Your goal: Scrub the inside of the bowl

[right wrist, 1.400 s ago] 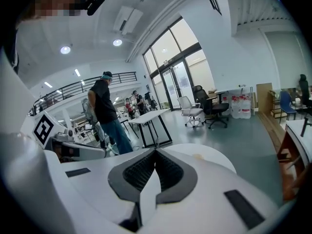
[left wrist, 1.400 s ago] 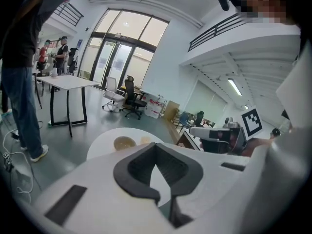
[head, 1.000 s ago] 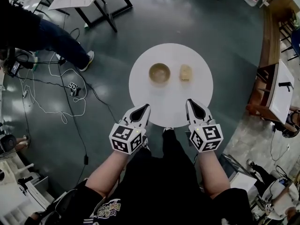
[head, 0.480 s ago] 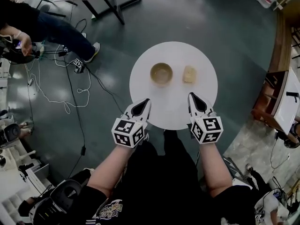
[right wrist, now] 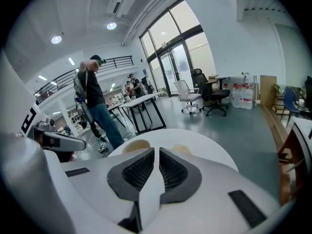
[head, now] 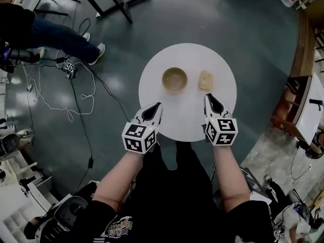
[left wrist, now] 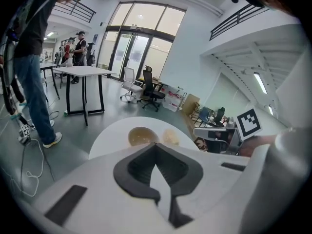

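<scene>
The left gripper (head: pixel 157 106) and right gripper (head: pixel 208 96) hover side by side over the near rim of the round white desk (head: pixel 188 121), both pointing away from the person holding them. The left one's fingers (left wrist: pixel 134 168) are pressed together with nothing between them. The right one's fingers (right wrist: pixel 140 172) are likewise closed and empty. Farther across the desk, the tan bowl (head: pixel 174 79) sits upright ahead of the left gripper. A pale yellow sponge (head: pixel 205 80) lies just beside it, ahead of the right gripper. Beyond the desk, white cables (head: pixel 61 103) trail over the grey floor (head: pixel 212 19) near another person's leg (head: pixel 63 38).
</scene>
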Available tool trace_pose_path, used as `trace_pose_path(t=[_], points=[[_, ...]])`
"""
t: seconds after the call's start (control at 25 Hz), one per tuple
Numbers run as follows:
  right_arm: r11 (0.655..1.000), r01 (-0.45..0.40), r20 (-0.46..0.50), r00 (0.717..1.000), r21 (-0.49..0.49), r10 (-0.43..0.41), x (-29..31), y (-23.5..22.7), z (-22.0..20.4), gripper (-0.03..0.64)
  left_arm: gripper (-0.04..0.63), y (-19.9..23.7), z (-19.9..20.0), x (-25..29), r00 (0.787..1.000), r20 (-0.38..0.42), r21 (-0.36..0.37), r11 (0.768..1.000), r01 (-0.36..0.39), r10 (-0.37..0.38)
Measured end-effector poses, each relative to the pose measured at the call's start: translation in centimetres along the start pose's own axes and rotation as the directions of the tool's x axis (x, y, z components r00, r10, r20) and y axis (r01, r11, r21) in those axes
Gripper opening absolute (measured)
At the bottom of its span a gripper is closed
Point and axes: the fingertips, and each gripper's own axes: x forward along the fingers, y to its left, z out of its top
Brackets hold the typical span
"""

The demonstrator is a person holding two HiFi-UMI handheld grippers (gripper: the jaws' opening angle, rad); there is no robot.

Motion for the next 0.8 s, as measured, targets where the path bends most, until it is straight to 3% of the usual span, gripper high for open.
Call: trace_pose_path(t=[0.12,0.2,0.52,0.8], points=[[0.999,0.033,-0.022,0.999,0.014,-0.033,1.1,-0.9,-0.9,0.037,0.006,0.5,-0.3,0.5,1.000,-0.016,0.008,1.000,0.007,-0.007],[0.999,0.047,-0.044,0.998,0.024,-0.046,1.9,-1.5,-1.7,0.127,0.006,0.7,-0.4,0.9,1.000,-0.022,0.005,1.000,0.008,-0.008],[0.991,0.132,-0.132,0.983,0.013,-0.129,5.7,-3.9,-3.9,0.239,0.006,1.9,-1.0,2.4,0.999,-0.048,-0.007,1.000,0.008,-0.009],[0.984,0.179,-0.191,0.965,-0.013,-0.178,8.0,-5.4,-5.6,0.261,0.008,2.6,-0.9,3.8,0.999,-0.048,-0.002,1.000,-0.011,0.011]])
